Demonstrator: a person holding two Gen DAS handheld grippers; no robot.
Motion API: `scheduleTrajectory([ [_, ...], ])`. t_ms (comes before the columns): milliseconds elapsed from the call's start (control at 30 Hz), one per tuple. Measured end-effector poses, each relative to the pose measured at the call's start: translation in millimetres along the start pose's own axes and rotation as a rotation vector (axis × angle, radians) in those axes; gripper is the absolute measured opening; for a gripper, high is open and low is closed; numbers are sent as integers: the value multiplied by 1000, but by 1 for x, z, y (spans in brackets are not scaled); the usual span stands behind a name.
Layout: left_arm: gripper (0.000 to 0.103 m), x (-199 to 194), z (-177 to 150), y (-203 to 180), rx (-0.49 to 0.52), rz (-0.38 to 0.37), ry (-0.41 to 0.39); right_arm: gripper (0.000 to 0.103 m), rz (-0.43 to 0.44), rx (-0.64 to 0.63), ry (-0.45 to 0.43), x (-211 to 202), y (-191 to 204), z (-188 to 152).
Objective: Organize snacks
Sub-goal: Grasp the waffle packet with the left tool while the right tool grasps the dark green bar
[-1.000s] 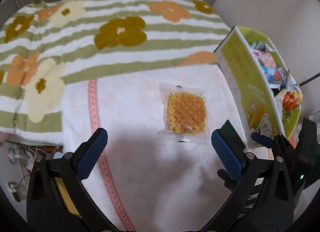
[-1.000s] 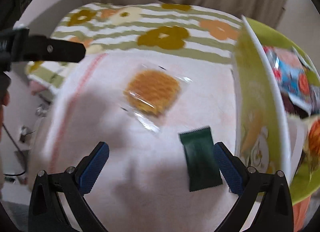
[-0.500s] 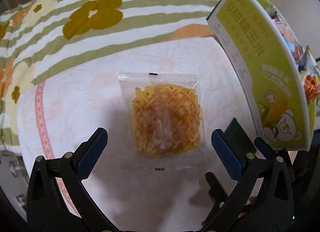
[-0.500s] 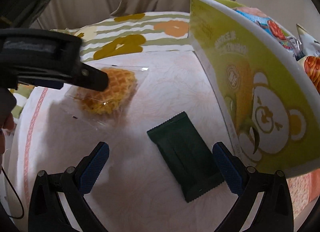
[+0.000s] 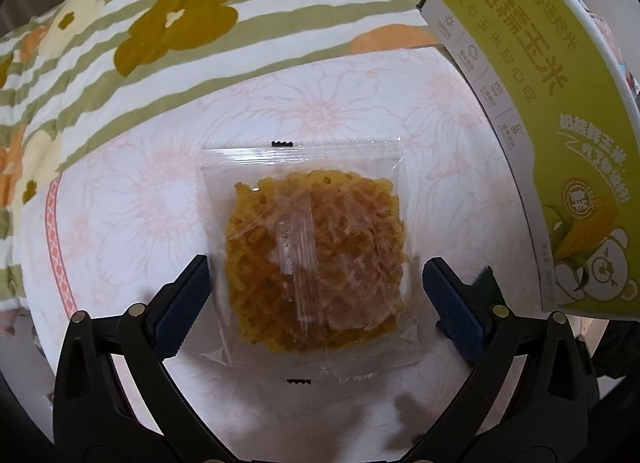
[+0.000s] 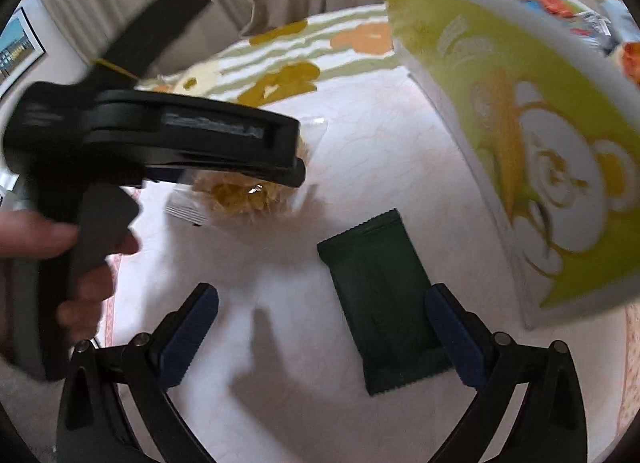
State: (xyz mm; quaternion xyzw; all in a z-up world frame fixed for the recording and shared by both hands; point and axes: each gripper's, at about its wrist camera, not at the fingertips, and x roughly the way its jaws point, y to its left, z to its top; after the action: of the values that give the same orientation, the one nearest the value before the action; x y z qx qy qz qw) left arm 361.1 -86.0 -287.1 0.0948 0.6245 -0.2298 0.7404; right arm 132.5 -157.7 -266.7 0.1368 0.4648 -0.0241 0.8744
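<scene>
Left wrist view: your left gripper (image 5: 316, 293) wide apart, one finger each side of waffle pack (image 5: 314, 263), ready to squeeze. Pack lies flat on white towel (image 5: 140, 223), left of green box (image 5: 540, 103). Your right gripper (image 6: 320, 327) also apart, holding nothing, low over dark green bar (image 6: 384, 303) just beside box, likely next pick. Box holds other snacks, so both probably go there.

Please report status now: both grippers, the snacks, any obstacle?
Left gripper open, straddling waffle packet. Right gripper open, beside dark green packet. Nothing in the way.
</scene>
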Motion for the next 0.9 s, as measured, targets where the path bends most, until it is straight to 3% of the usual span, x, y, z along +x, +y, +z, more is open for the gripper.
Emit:
scheduleTrajectory([
  [233,101,8,2,-15,86,87,24,102,-75,-108,32,2,-4,-4],
  [300,96,7,1,-15,95,102,21,102,-79,-134,37,0,-4,-3],
  [367,82,3,0,-13,100,118,7,102,-73,-141,63,2,-5,-3],
  [500,77,-1,0,-7,118,88,7,102,-52,-142,172,20,-9,-1],
  [633,75,-5,-7,-5,137,66,3,102,-68,-173,209,26,-7,1],
  [767,74,-15,-14,6,75,24,-10,102,-58,-152,207,25,-10,5],
  [833,74,-24,-18,14,41,8,-29,94,-95,-151,199,21,-11,2],
  [900,74,-32,-21,18,26,11,-42,69,-145,-164,182,17,-9,-1],
])
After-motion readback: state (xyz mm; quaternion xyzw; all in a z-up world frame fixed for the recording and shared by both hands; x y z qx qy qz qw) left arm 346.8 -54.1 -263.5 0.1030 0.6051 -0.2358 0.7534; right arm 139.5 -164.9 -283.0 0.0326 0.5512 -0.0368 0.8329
